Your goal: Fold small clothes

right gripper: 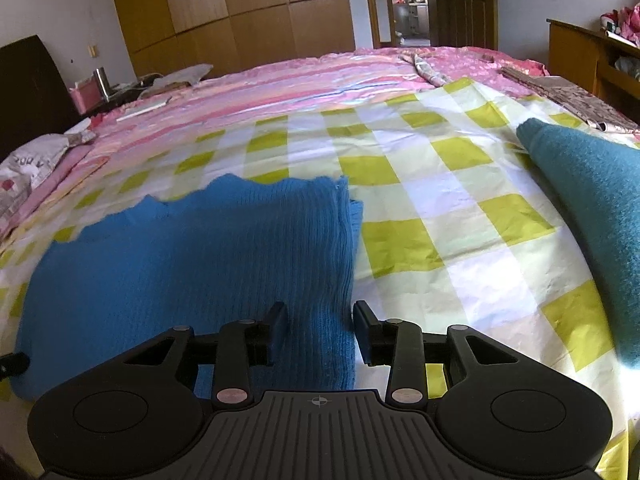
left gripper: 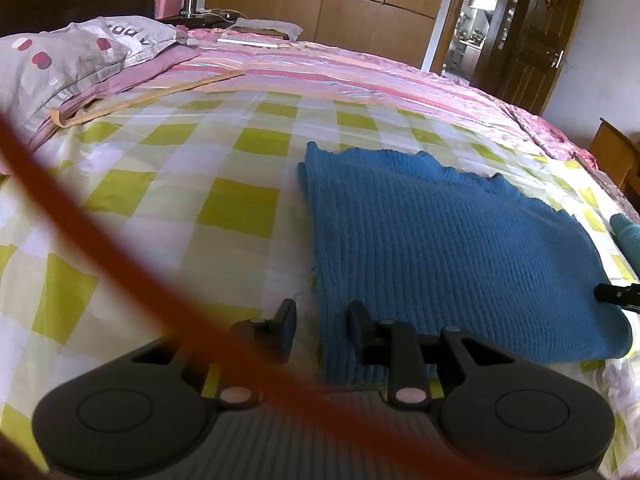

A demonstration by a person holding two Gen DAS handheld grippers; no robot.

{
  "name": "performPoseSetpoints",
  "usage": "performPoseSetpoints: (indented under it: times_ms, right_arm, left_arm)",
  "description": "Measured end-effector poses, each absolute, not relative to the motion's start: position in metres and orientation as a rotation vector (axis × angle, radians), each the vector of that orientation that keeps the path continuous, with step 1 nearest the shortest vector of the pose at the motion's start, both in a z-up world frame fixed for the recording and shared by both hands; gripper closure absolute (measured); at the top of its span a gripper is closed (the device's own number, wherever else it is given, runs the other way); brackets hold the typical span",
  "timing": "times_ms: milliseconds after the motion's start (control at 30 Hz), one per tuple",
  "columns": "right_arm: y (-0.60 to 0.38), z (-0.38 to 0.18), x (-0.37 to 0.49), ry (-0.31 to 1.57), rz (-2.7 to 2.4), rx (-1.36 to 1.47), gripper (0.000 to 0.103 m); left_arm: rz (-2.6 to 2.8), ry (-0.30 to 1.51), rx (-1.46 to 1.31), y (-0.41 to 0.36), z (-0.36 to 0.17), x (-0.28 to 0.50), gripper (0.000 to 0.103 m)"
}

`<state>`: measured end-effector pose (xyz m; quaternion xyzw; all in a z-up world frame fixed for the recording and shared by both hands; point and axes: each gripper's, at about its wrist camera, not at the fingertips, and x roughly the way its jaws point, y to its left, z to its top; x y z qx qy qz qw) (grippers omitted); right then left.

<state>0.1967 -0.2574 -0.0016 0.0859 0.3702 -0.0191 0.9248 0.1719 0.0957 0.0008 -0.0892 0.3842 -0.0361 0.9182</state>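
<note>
A blue ribbed knit garment [left gripper: 448, 240] lies folded flat on the green-and-white checked sheet [left gripper: 224, 208]. My left gripper [left gripper: 322, 330] stands open over the garment's near left corner. Its left finger is above bare sheet, its right finger is above the knit, and neither pad presses on it. In the right wrist view the same garment [right gripper: 192, 260] fills the lower left. My right gripper [right gripper: 320, 328] is open astride its near right edge, and cloth lies loose between the fingers. Each gripper's tip shows at the edge of the other's view.
A second, teal cloth [right gripper: 592, 208] lies at the right of the sheet. A pillow [left gripper: 60, 64] and a pink striped quilt [left gripper: 320, 68] lie beyond. A blurred orange strap [left gripper: 100, 220] crosses the left view. A wardrobe [right gripper: 240, 12], a doorway and a wooden cabinet [right gripper: 580, 56] ring the bed.
</note>
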Motion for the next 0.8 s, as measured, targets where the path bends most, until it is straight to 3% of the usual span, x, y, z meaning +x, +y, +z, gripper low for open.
performPoseSetpoints:
  times_ms: [800]
  right_arm:
    - [-0.268, -0.009, 0.188, 0.756, -0.039, 0.262, 0.063]
  left_arm:
    - [-0.077, 0.790, -0.171, 0.094, -0.001, 0.168, 0.065]
